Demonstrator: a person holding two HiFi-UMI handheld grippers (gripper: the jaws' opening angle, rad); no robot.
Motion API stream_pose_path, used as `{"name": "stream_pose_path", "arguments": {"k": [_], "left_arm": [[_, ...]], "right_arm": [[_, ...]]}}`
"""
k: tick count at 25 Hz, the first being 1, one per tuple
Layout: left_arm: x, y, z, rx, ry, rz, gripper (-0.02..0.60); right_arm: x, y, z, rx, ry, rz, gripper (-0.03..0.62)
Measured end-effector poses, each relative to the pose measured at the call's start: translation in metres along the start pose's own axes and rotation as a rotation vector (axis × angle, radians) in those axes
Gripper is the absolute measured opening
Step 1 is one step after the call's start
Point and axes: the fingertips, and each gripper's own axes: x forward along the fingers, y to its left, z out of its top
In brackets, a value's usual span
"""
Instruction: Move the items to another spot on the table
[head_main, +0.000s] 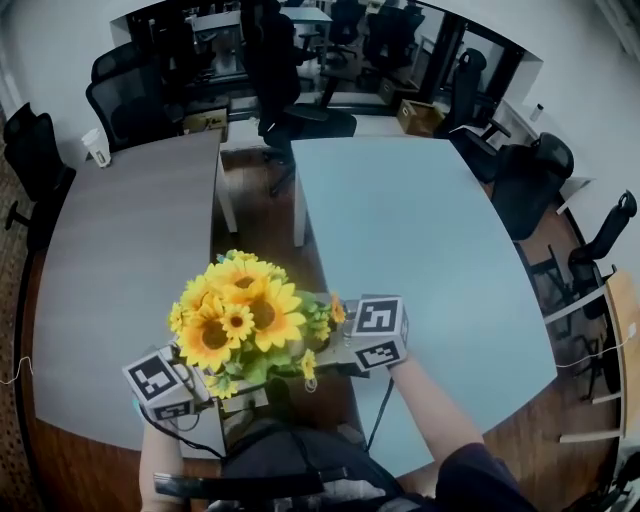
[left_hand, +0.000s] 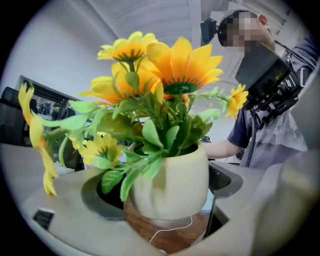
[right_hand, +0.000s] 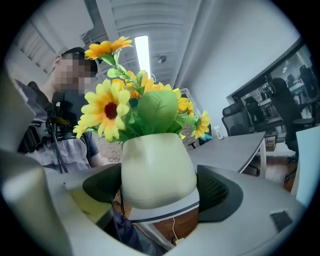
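Two-tool carry of a flower pot, seen from beside the person. The cream pot (left_hand: 170, 186) with its sunflowers (head_main: 240, 310) is at the near left corner of the pale blue bench (head_main: 430, 250), over the strip of wooden floor (head_main: 272, 200) that parts that bench from the grey bench (head_main: 120, 260). Brown floor and a loose white cable (left_hand: 172, 231) show beneath the pot's base, so it appears to be lifted clear of both tops.

The left tool (left_hand: 165, 197) takes the pot on the side away from the blue bench, the right tool (right_hand: 159, 189) on the side toward it. Each is opened only to the width of the pot and closed against its rounded wall, with the dark pads (right_hand: 220, 192) pressing its flanks. Neither tool has anything else in its grasp.

Step in hand, as judged: transport, with the pot lifted and not yet set down. The next move calls for both tools to travel together at an even height, keeping the pot upright. The blue bench offers a bare top for the new spot. The base should sit flat before either tool opens, since the top-heavy blooms could tip the pot.
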Motion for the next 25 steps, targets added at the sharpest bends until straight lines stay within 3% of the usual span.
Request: {"name": "stream_pose_path", "arguments": {"k": [5,12,16,20,25], "left_arm": [[-0.014,0.071,0.007,-0.023,-0.074,0.038,0.499],[-0.032,0.13,0.011,-0.022,-0.092,0.06,0.497],[-0.035,0.144,0.019,0.024,-0.084,0.053,0.497],[-0.037,0.141,0.027,0.066,-0.021,0.03,0.497],[-0.044,0.147,0.042,0.1,-0.029,0.057,0.497]], "right_arm": [[0.029,-0.054,0.026,0.02,0.008,0.015,0.471],[0.065,-0.101,0.041,0.016,0.05,0.044,0.472],[0.072,-0.113,0.047,0.014,0.07,0.051,0.472],[0.081,-0.115,0.052,-0.04,0.08,0.058,0.472],[0.086,-0.118,0.068,-0.094,0.065,0.075,0.472]]}}
